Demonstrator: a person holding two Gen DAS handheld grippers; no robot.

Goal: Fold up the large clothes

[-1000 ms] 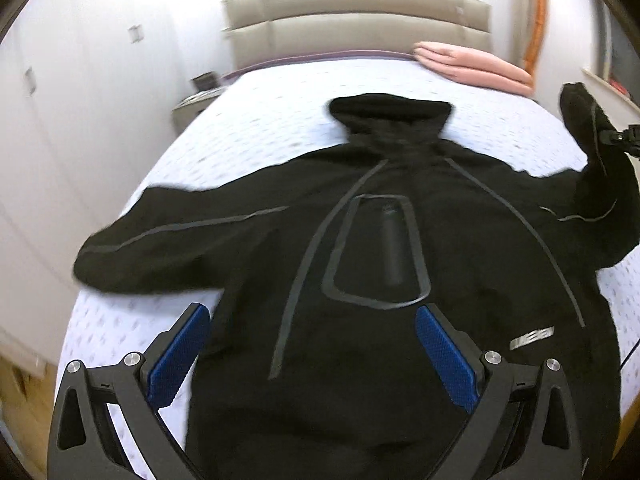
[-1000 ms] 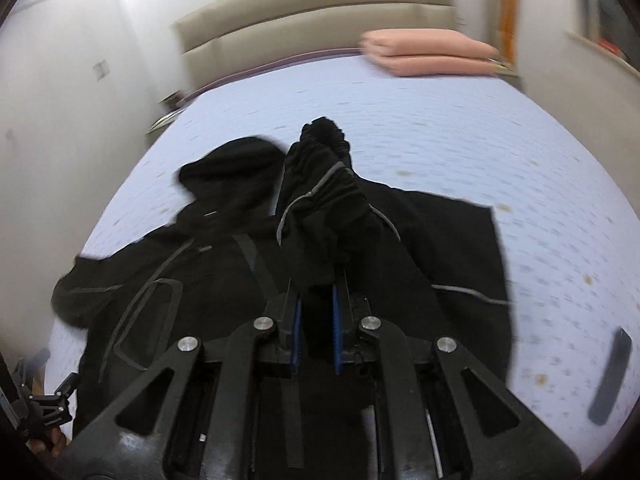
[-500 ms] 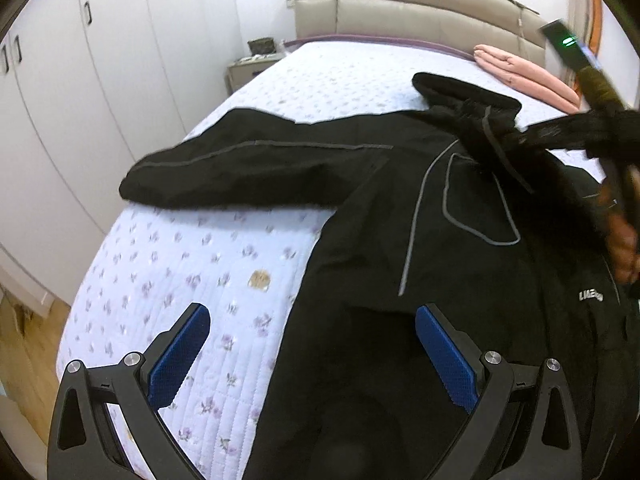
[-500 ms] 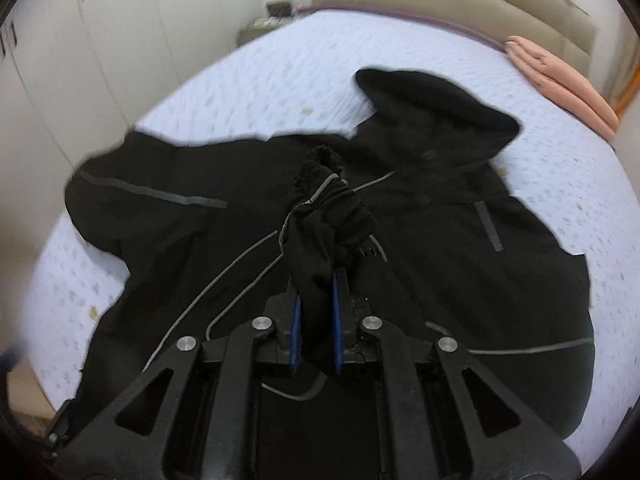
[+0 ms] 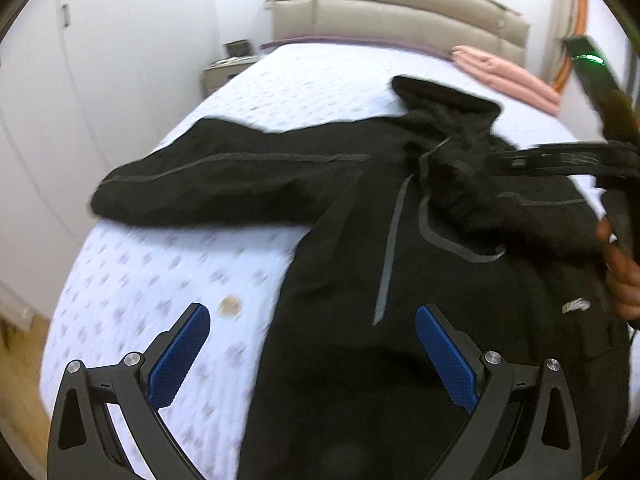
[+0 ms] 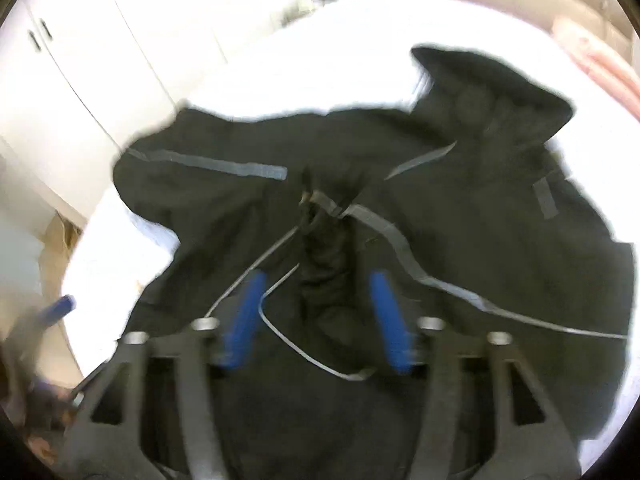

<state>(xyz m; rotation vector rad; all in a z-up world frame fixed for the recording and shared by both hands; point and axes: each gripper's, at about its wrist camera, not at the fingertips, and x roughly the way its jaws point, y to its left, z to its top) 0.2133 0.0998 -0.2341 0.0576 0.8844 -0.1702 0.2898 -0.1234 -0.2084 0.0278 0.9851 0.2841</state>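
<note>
Black jacket (image 5: 420,280) spread flat on the bed (image 5: 160,280), hood (image 5: 444,100) toward the headboard (image 5: 400,12), one sleeve (image 5: 224,184) stretched out sideways. Other sleeve (image 6: 324,248) now folded across the chest, lying loose between the blue fingers. Right gripper (image 6: 316,312) spread apart, no longer pinching the sleeve as half a second ago. Left gripper (image 5: 312,344) wide apart above the jacket's lower edge, gripping nothing, same as before. Folded pink blanket (image 5: 508,76) near the headboard. No containers visible. Right wrist view blurred.
</note>
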